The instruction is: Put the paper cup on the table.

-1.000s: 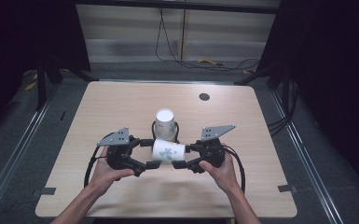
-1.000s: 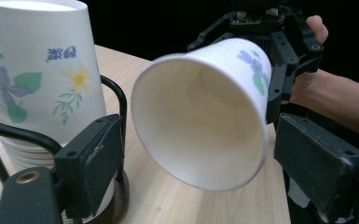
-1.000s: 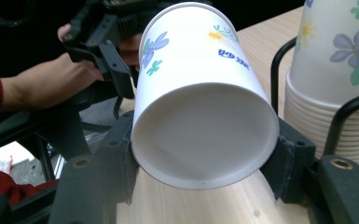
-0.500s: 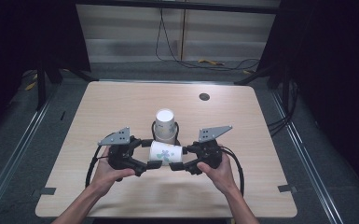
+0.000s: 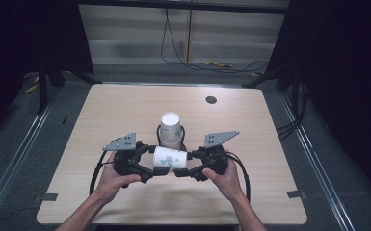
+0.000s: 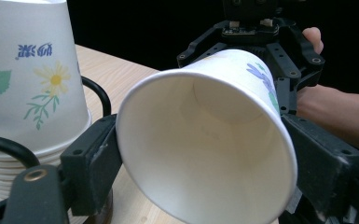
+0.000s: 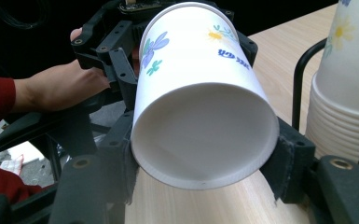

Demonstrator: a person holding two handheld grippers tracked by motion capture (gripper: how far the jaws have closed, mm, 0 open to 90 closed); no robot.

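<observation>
Where the two grippers meet at the near middle of the table (image 5: 250,192), a paper cup (image 5: 169,159) lies on its side between them, held clear of the wood. Thin white paper, tapered, printed with small flowers, green leaves and blue lettering; rolled rim at the mouth, recessed flat base.

Left gripper (image 6: 200,172): its black jaws sit either side of the wide open mouth, pads pressed against the outer wall just behind the rim. Cup interior plain white, unmarked.

Right gripper (image 7: 205,158): jaws clamped across the narrow base end, one pad on each side; pad edges look rough and slightly frayed. Base faces this camera, mouth points away to the other gripper.

Just behind the held cup stands a stack of cups (image 5: 170,129), upside down, same flower print, ringed rims bunched at the bottom. A black wire holder (image 5: 158,136) curves around it.

Tabletop is pale wood grain, matte, with rounded corners and a dark round grommet (image 5: 211,100) near the far edge.

Hard to read: the stack is cut off by the frame edge in both gripper views, and each gripper's pads are partly covered by the cup wall. Lettering too small to make out from above.
</observation>
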